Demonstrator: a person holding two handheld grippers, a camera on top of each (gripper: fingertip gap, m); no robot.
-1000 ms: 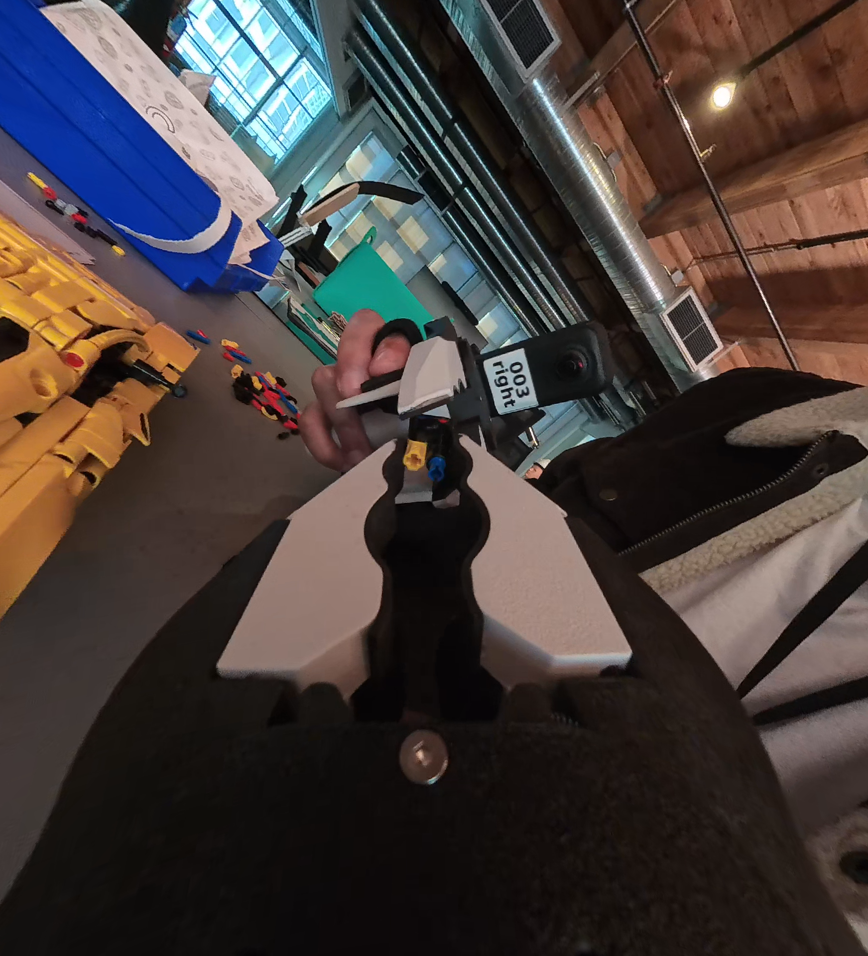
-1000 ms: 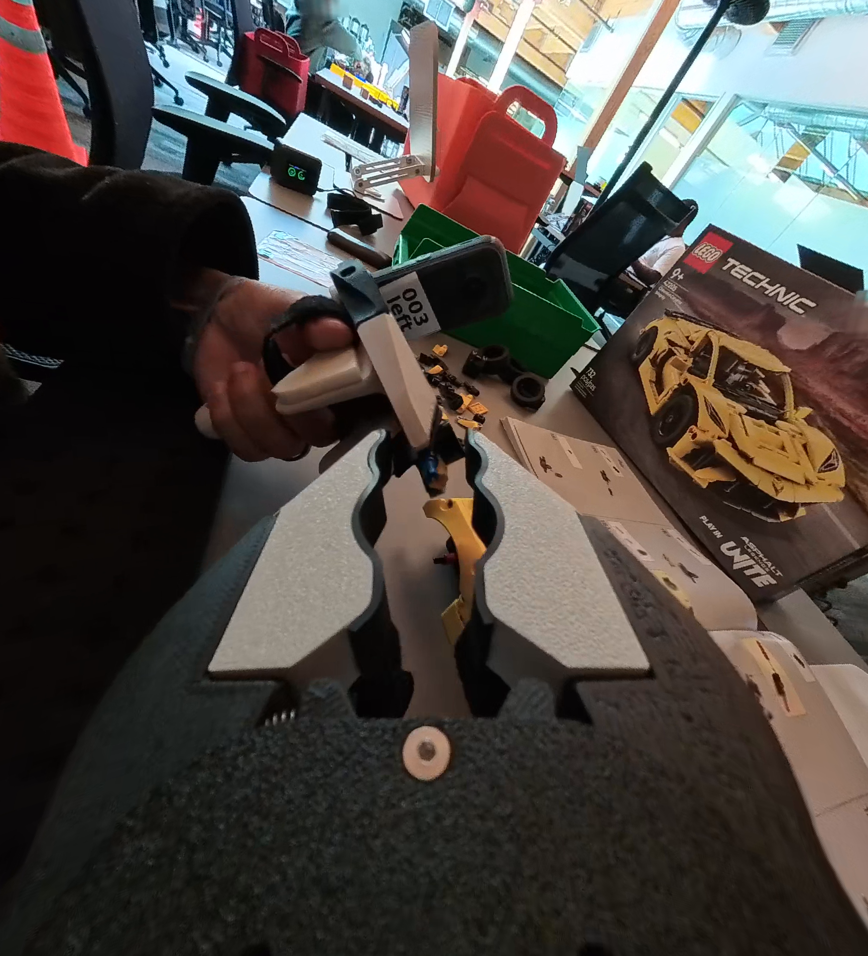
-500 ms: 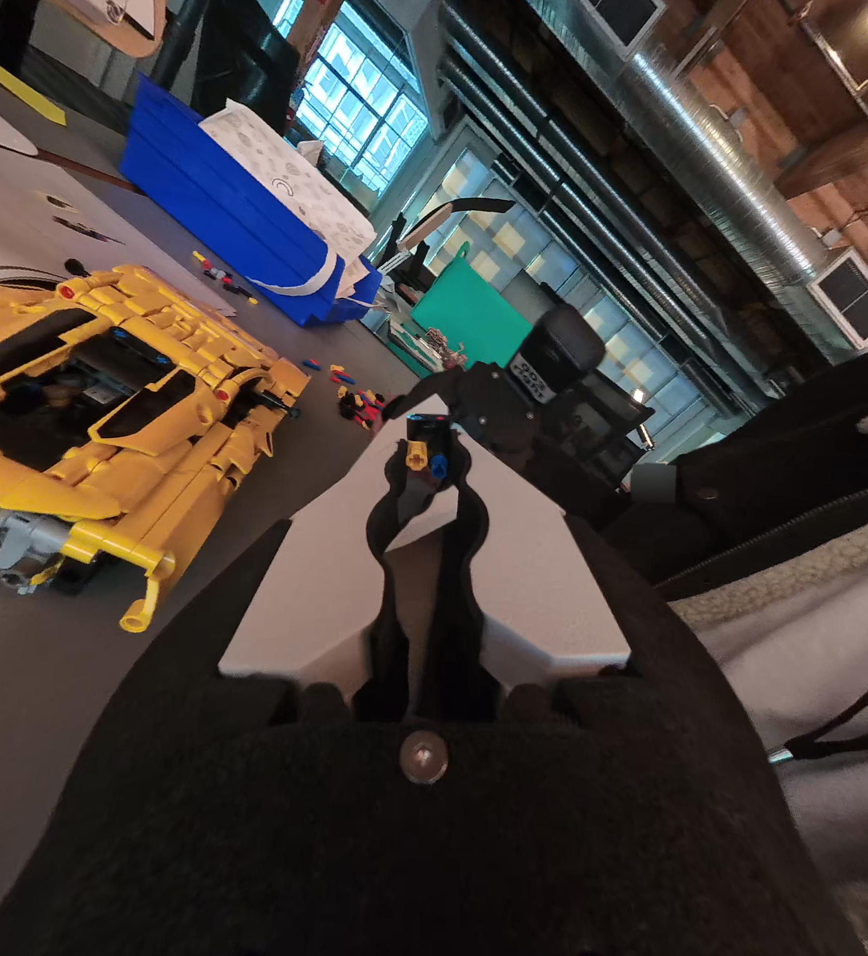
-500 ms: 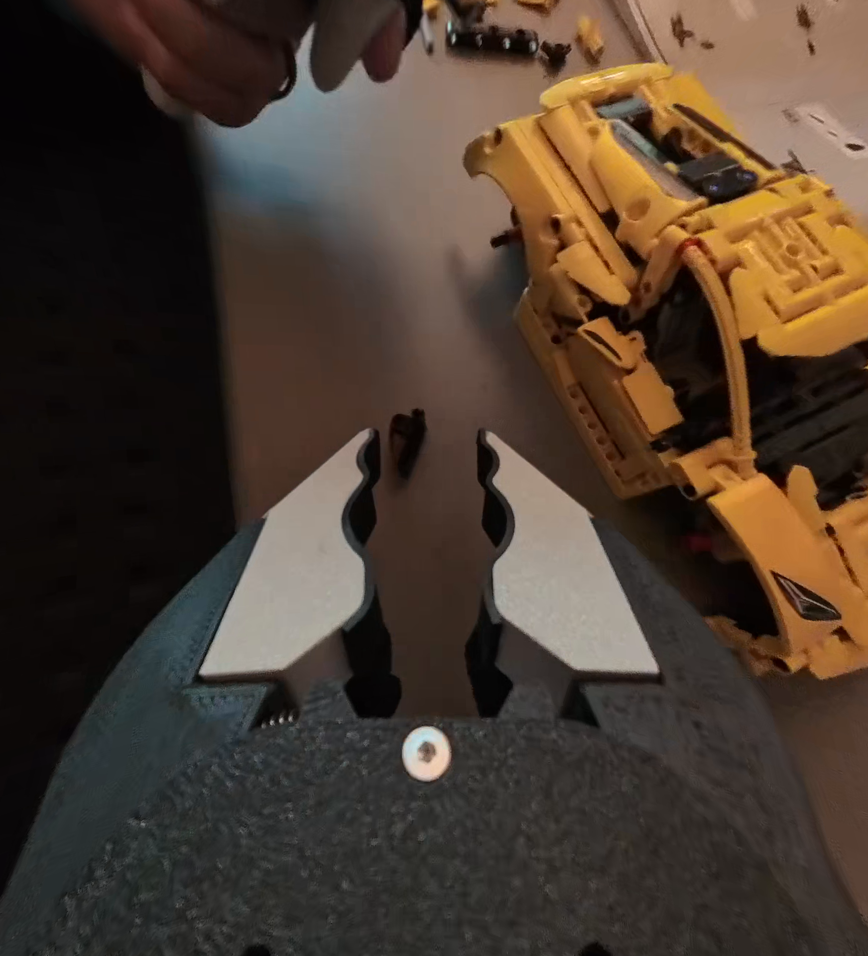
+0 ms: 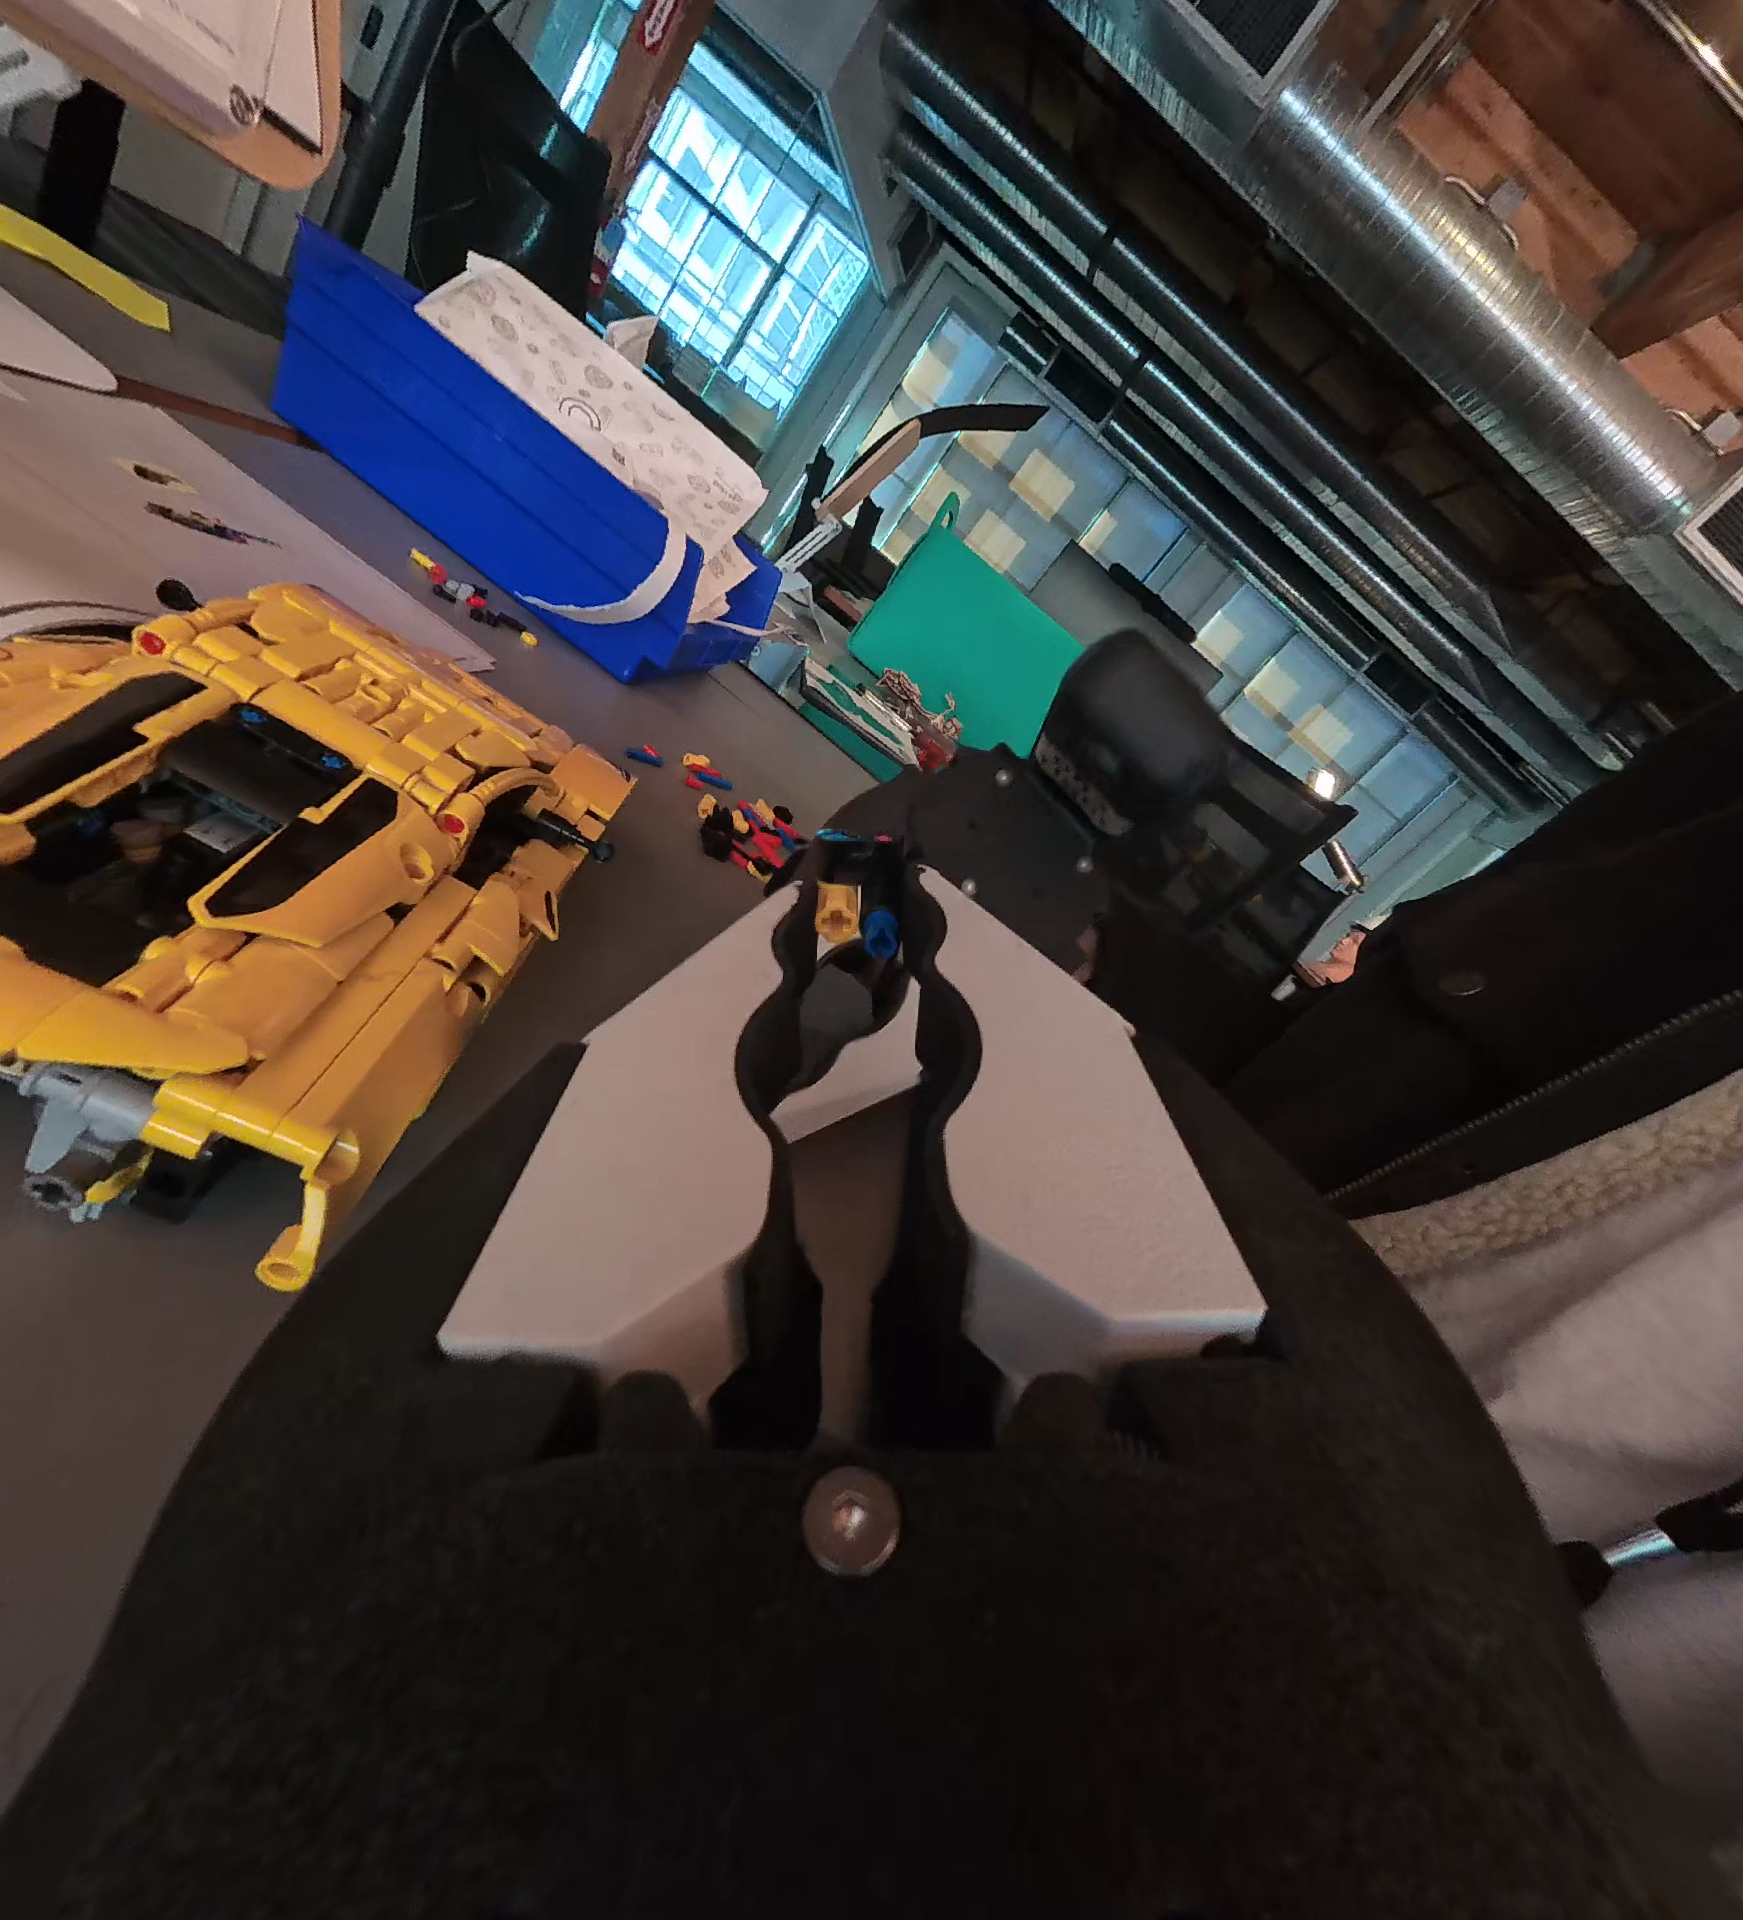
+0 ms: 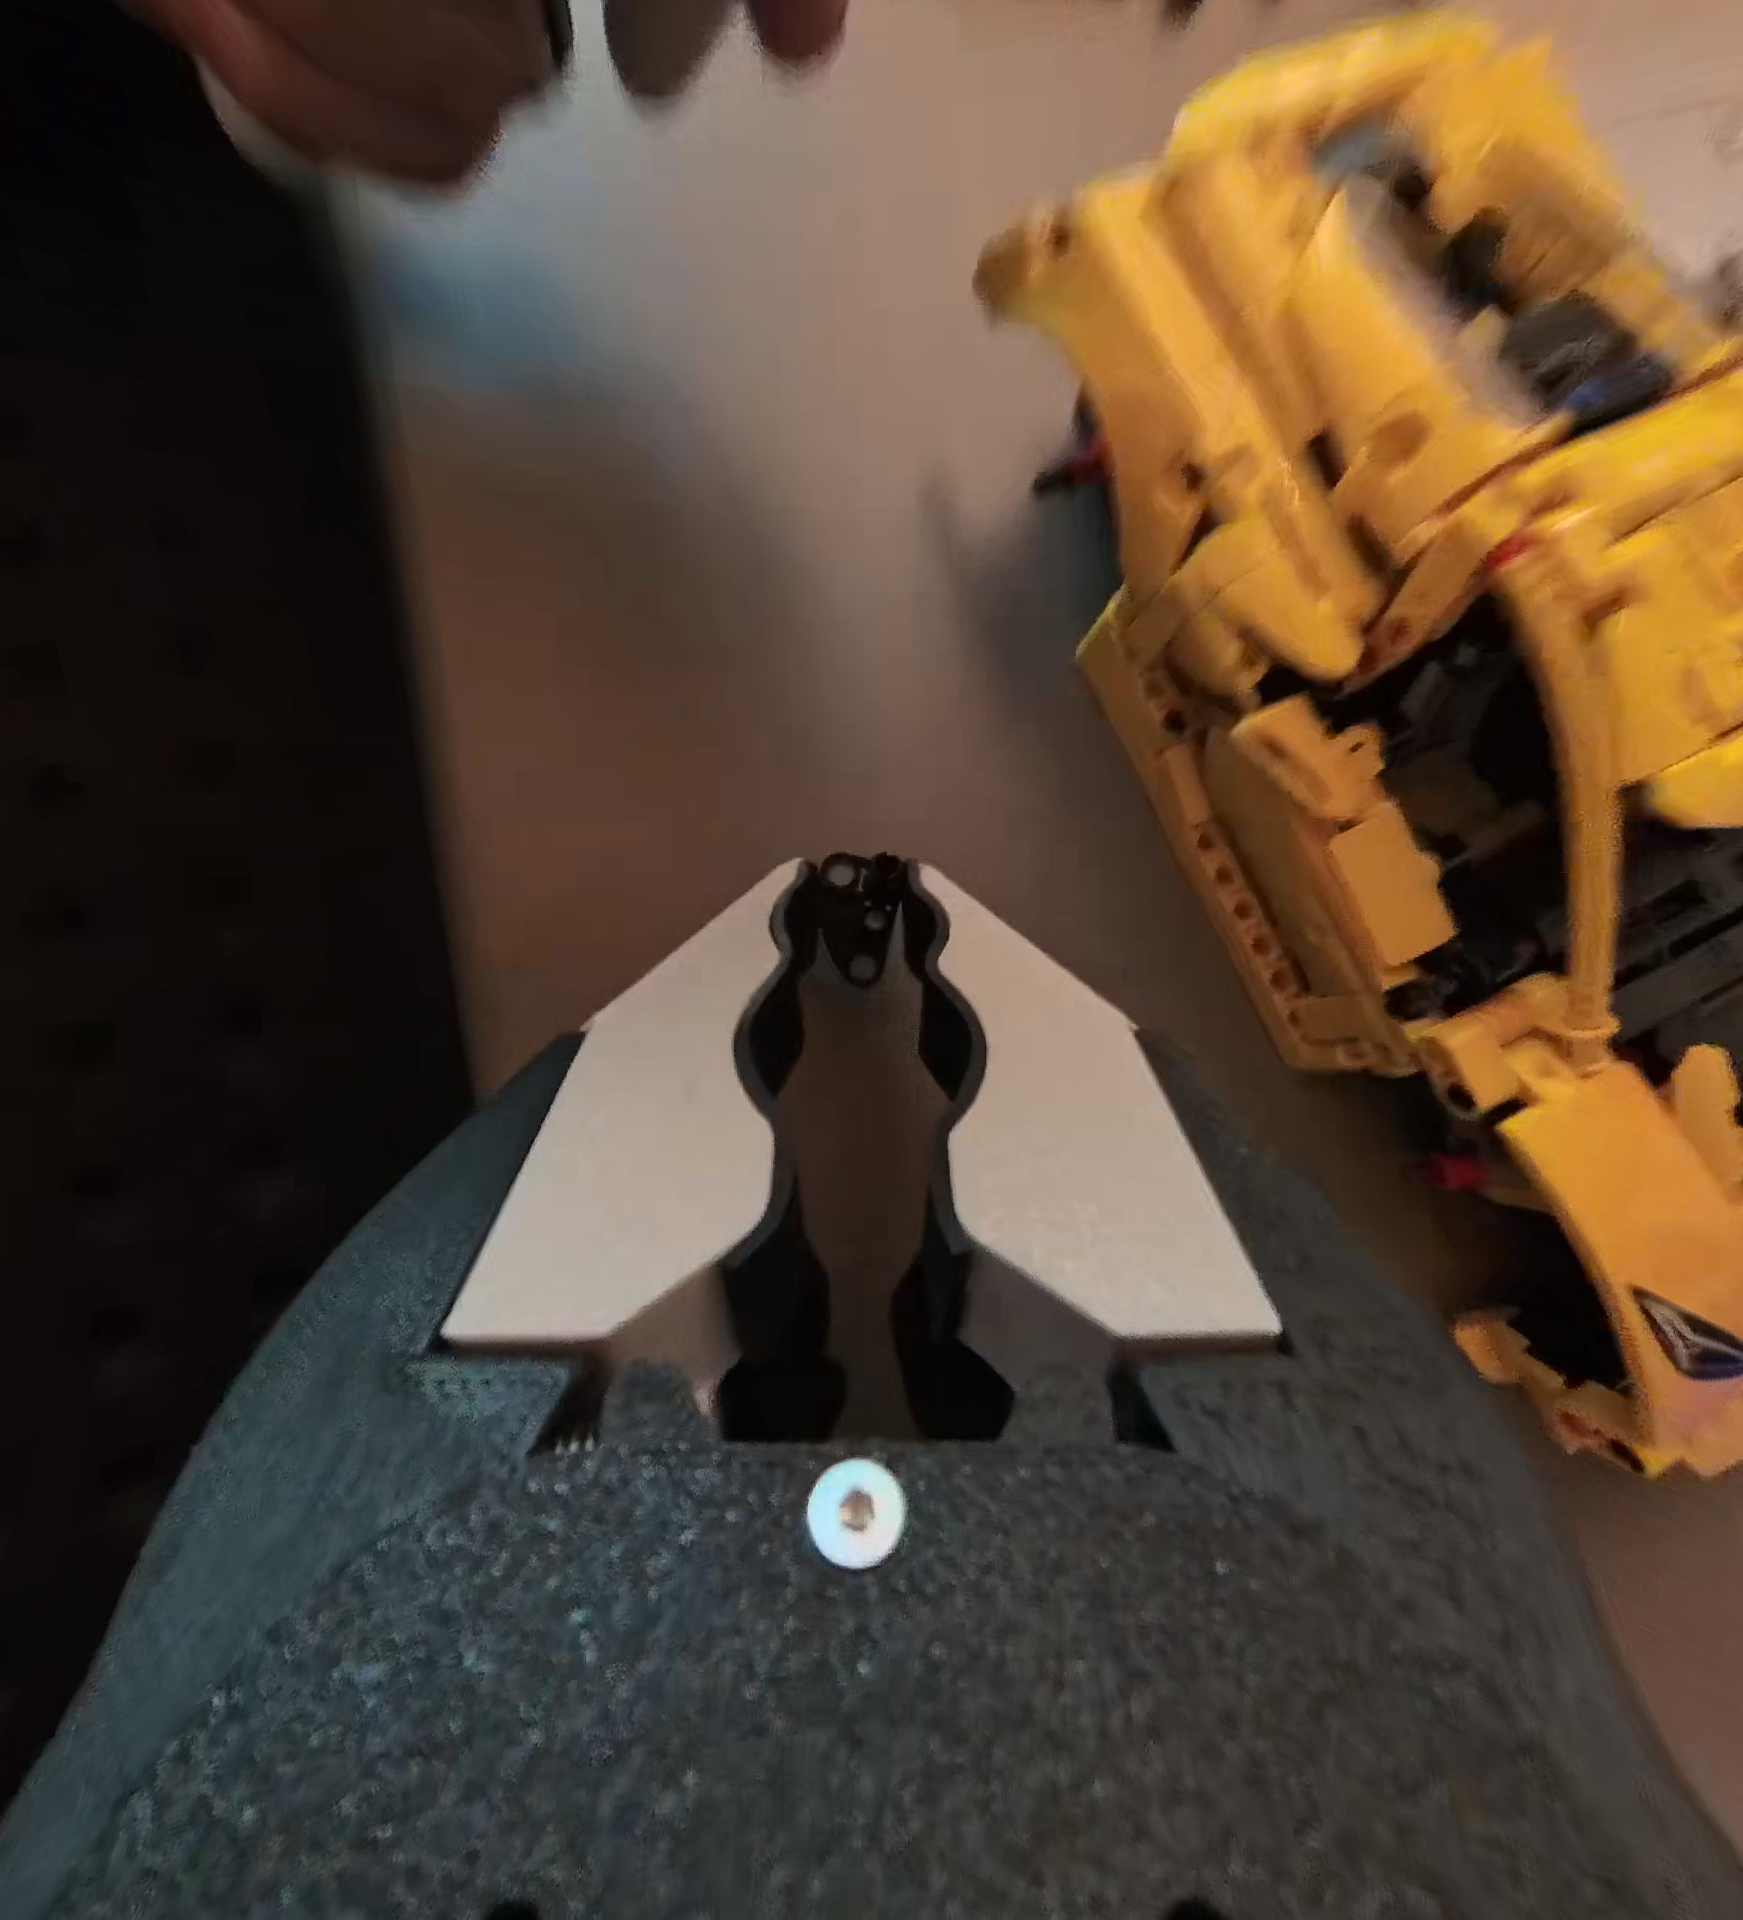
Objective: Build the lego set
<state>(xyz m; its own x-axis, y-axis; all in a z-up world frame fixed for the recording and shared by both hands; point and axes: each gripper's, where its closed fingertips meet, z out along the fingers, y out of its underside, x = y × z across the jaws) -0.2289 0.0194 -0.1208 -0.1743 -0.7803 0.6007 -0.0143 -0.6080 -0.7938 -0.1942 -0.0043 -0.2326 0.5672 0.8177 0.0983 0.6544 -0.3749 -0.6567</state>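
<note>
The yellow Lego car (image 5: 223, 883) lies on the grey table to the left in the left wrist view, and at the right, blurred, in the right wrist view (image 6: 1469, 779). My left gripper (image 5: 854, 899) is shut on a small assembly (image 5: 851, 894) of black, yellow and blue pieces, held above the table. My right gripper (image 6: 859, 878) points down at the table and is shut on a small black piece (image 6: 859, 925) with round holes, left of the car.
A blue bin (image 5: 493, 488) with paper stands behind the car. Loose small pieces (image 5: 742, 821) lie near the car's far end. White instruction sheets (image 5: 5, 457) lie at far left. A hand (image 6: 410, 73) shows at the top left of the right wrist view. My hands' fingertips stand some 12 centimetres from each other.
My right gripper swung down to the table and closed on the small black piece that lay between its open fingers. My left gripper kept its assembly and tilted to show more of the car.
</note>
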